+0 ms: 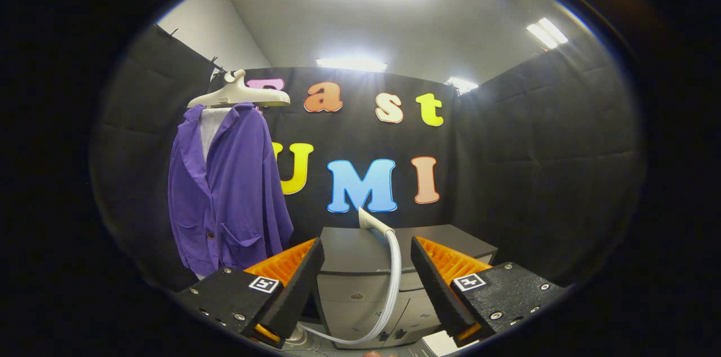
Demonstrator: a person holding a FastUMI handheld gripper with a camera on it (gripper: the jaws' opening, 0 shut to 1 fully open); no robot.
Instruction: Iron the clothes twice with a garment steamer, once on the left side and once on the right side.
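Beyond the wide-open, empty gripper [366,284], the steamer head [373,222] should be squarely centred before being clamped.

Purple jackets [228,188]: one, hung
Hangers [241,95]: one
Steamer heads [373,221]: one
Hoses [391,289]: one
Grey cabinets [360,284]: one
Gripper [367,272] fingers [304,278]: two, spread apart

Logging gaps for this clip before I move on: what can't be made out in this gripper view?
- Steamer head: far, small; its face cannot be made out.
- Hose: its lower loop passes behind the left finger, so its end is hidden.
- Purple jacket: only the front shows; hem lost in shadow.
- Grey cabinet: base cut off between the jaws.
- Gripper: jaws open, holding nothing.
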